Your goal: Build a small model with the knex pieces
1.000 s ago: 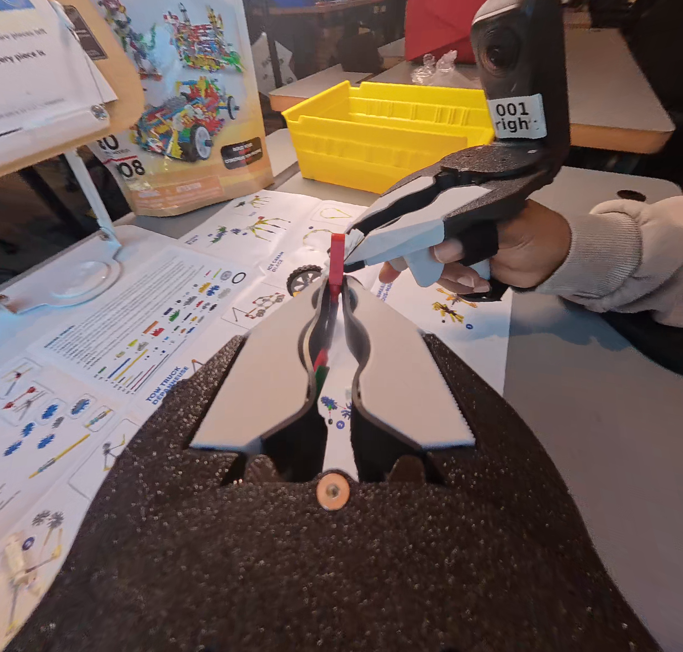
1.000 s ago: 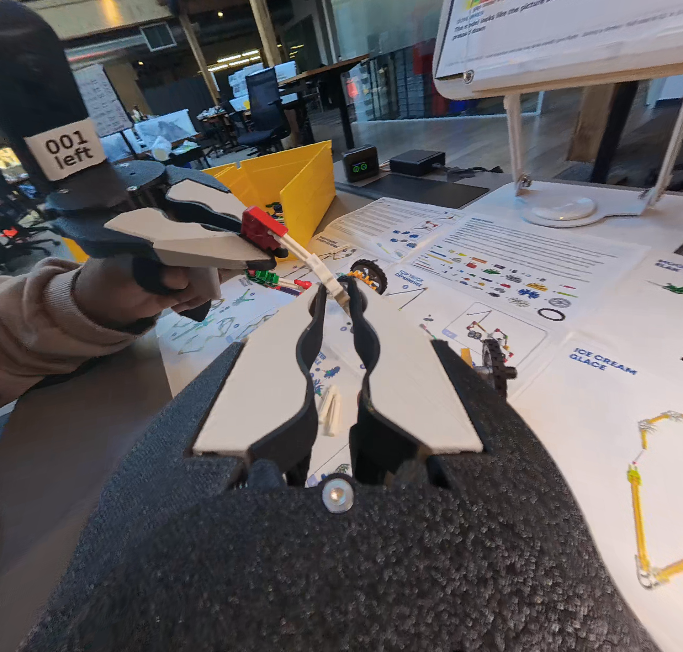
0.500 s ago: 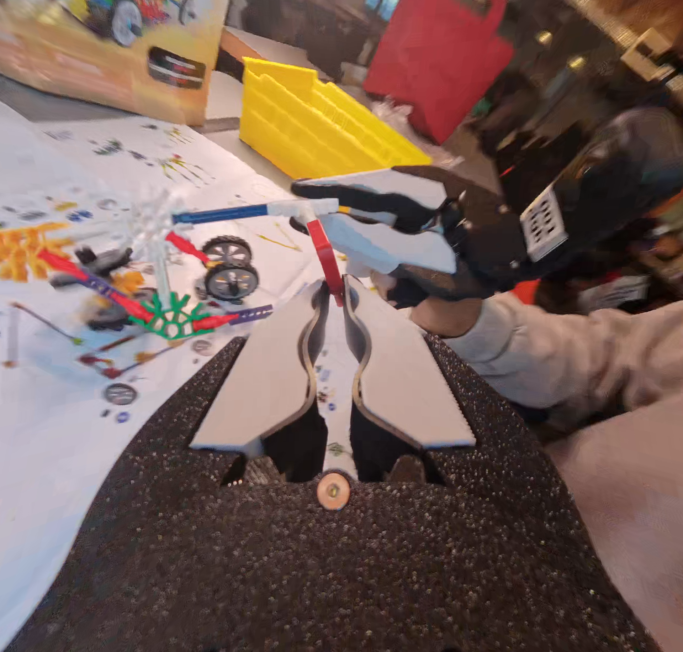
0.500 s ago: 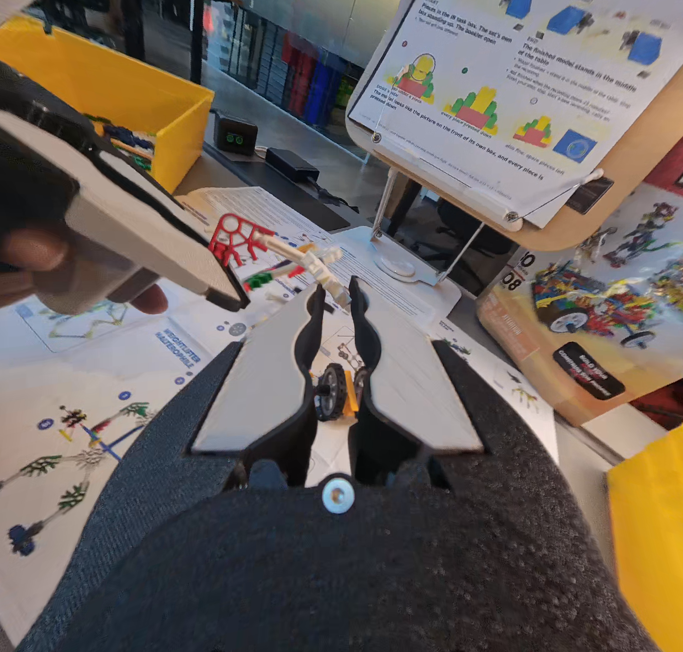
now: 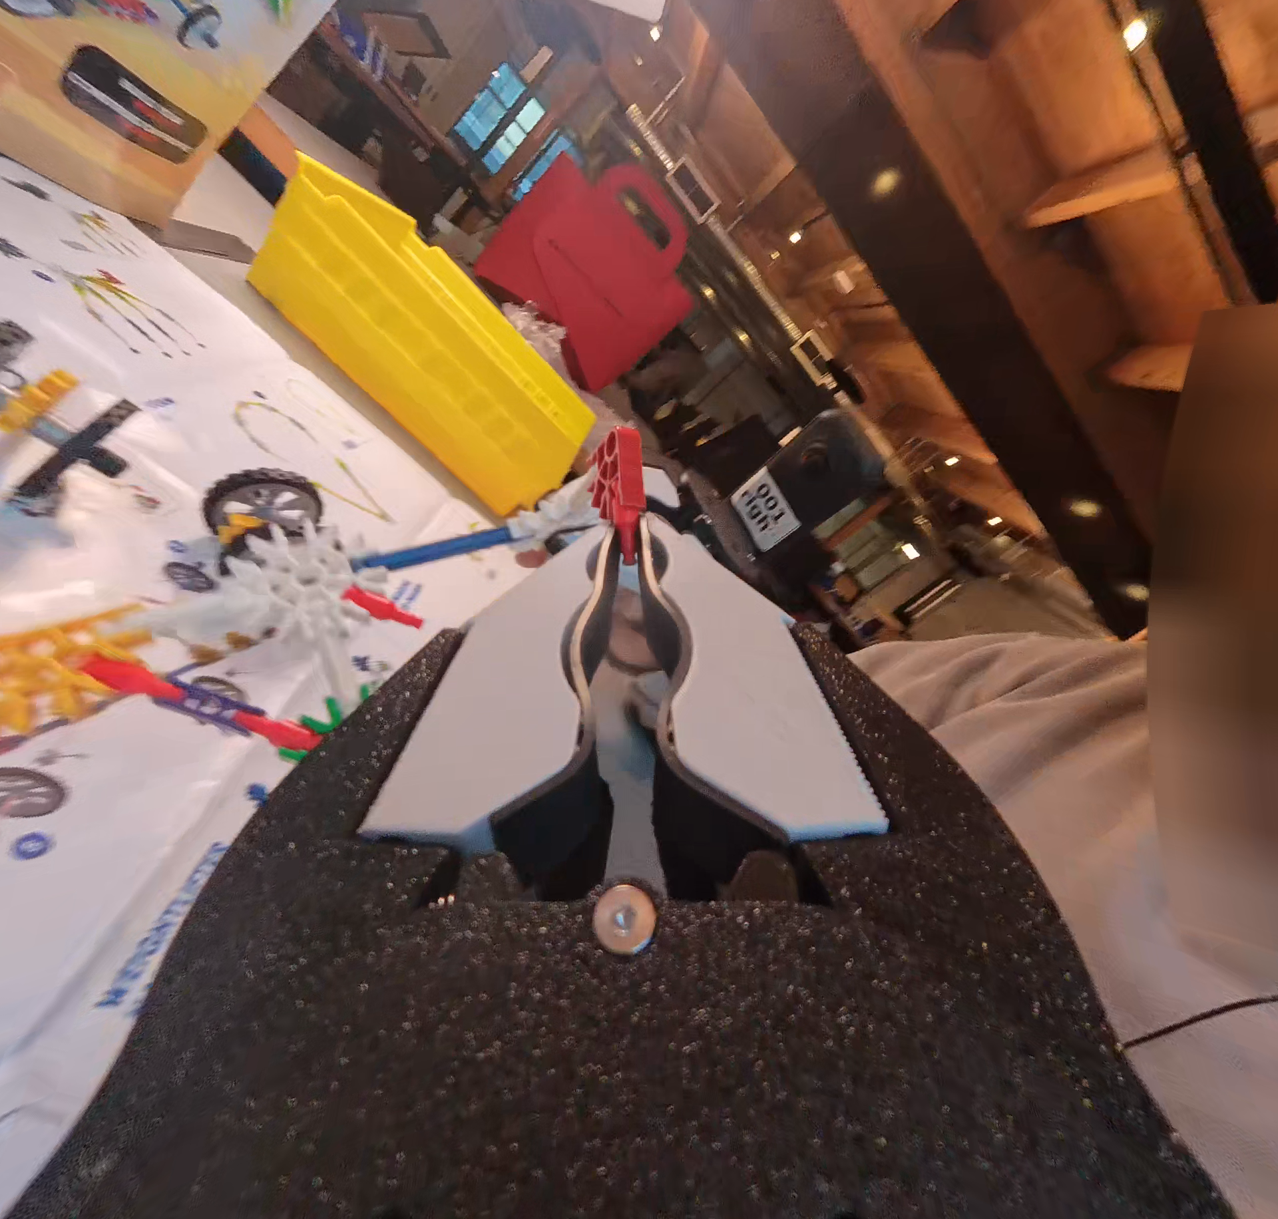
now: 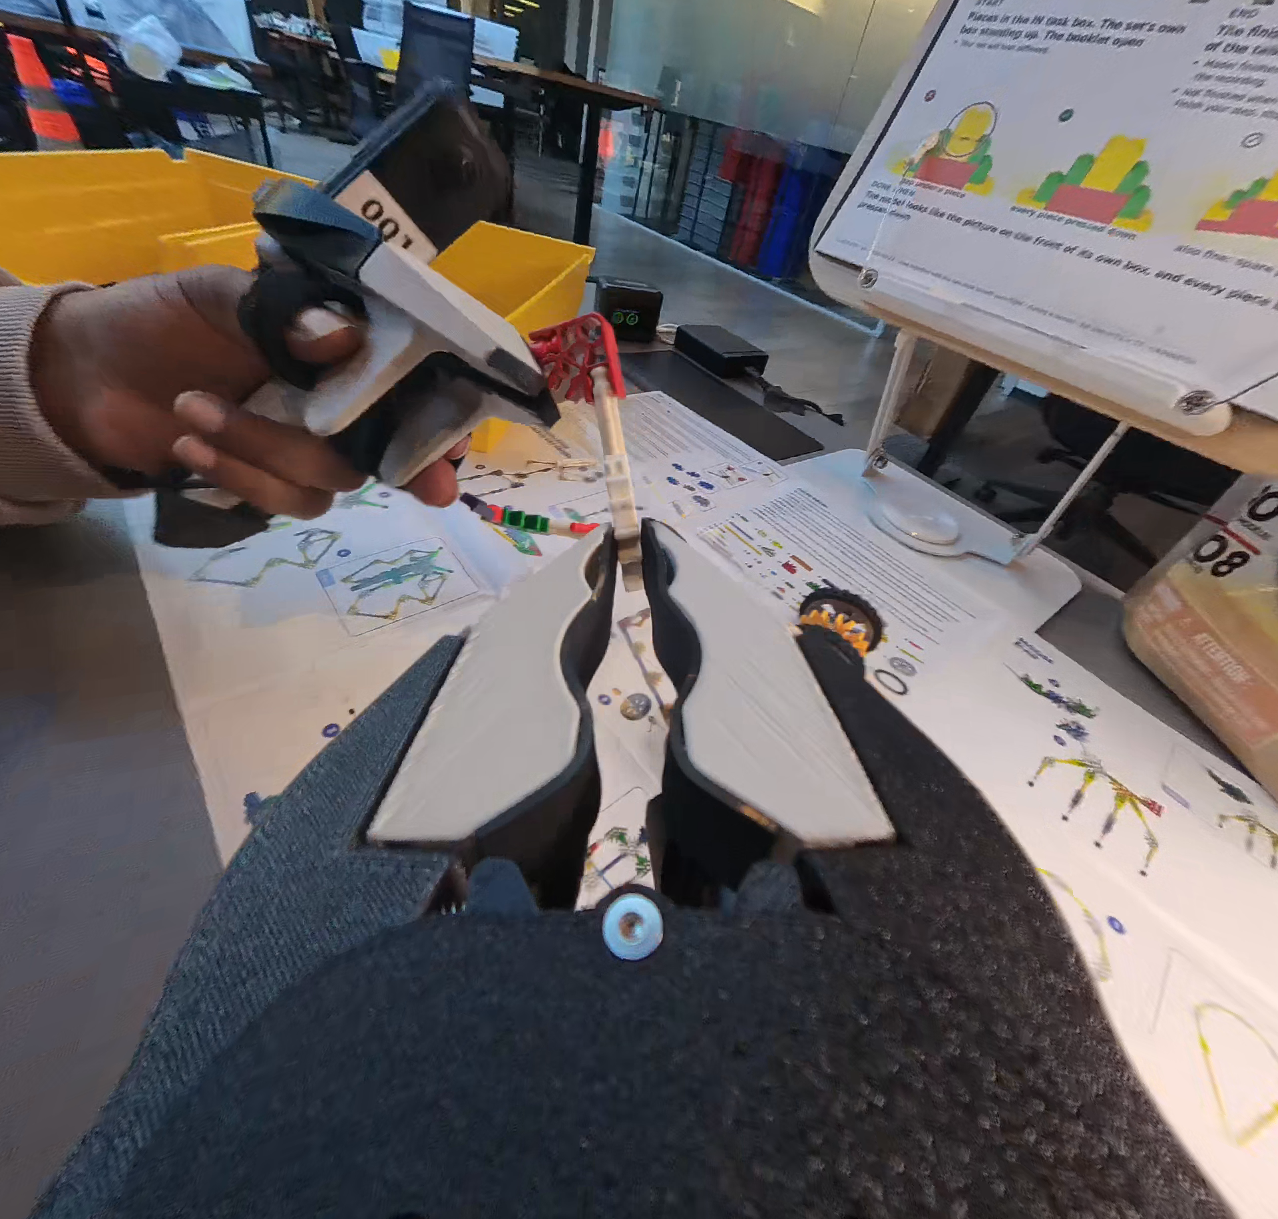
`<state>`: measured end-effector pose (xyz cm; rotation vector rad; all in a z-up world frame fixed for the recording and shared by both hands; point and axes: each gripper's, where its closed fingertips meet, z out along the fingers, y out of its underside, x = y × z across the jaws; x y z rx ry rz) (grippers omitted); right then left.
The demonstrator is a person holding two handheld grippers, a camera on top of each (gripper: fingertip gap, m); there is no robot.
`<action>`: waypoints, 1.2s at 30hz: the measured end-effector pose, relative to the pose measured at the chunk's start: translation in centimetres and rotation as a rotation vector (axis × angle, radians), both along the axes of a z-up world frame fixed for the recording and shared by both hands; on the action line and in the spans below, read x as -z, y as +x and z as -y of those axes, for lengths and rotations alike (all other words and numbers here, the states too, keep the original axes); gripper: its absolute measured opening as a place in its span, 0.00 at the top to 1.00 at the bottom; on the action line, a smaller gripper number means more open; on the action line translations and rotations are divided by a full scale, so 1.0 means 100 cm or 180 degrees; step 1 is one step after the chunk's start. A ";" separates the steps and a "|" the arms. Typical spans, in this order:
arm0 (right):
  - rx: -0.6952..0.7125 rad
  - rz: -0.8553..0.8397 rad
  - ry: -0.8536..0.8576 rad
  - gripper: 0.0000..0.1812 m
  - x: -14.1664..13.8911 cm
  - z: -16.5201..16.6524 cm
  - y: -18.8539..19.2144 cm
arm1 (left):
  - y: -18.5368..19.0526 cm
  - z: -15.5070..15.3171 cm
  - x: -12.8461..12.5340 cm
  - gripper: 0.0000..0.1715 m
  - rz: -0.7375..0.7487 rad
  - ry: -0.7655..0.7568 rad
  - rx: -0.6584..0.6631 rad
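Note:
My left gripper (image 5: 626, 541) is shut on a red fan-shaped connector (image 5: 617, 484), which sticks up past the fingertips. In the right wrist view the left gripper (image 6: 543, 391) comes in from the left in a person's hand, with the red connector (image 6: 577, 360) at its tips. A white rod (image 6: 612, 453) runs down from that connector into my right gripper (image 6: 628, 550), which is shut on the rod's lower end. Both are held above the printed paper sheet (image 6: 415, 584). The right gripper's fingertips are hidden in the left wrist view.
A blue rod with white snowflake connectors (image 5: 429, 553), a wheel (image 5: 263, 501) and a partly built model (image 5: 138, 681) lie on the sheet. Yellow bins (image 5: 415, 342) stand behind. A wheel (image 6: 840, 622), a green and red piece (image 6: 532, 519), an instruction stand (image 6: 1072, 149) and a box (image 6: 1210, 605) are to the right. Some 5 cm of space lies between my two pairs of fingers.
Both grippers have turned and both views have swung. The white rod now stands nearly upright between the grippers. Each gripper keeps its hold.

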<state>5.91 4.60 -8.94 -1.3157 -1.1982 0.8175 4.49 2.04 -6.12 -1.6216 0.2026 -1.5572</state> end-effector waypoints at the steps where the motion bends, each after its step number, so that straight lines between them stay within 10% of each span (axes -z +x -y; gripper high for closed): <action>1: -0.0165 0.0031 -0.0151 0.98 0.004 0.006 -0.002 | -0.003 -0.001 0.004 1.00 -0.0268 0.0085 -0.0059; 7: -0.1025 -0.0193 -0.1100 0.98 0.002 0.032 0.003 | -0.005 0.006 0.008 0.98 -0.1281 0.0577 -0.0097; 13: -0.1494 -0.0194 -0.1334 0.96 0.007 0.054 0.003 | -0.003 0.008 0.012 0.97 -0.0947 0.0287 0.0070; 23: -0.1694 -0.0018 -0.1194 0.96 0.025 0.067 0.000 | -0.002 0.009 0.033 0.98 -0.0093 -0.0384 0.0535; 36: -0.1155 -0.0193 -0.1341 0.95 0.024 0.043 -0.009 | 0.003 0.006 0.023 0.98 -0.0597 0.0254 0.0177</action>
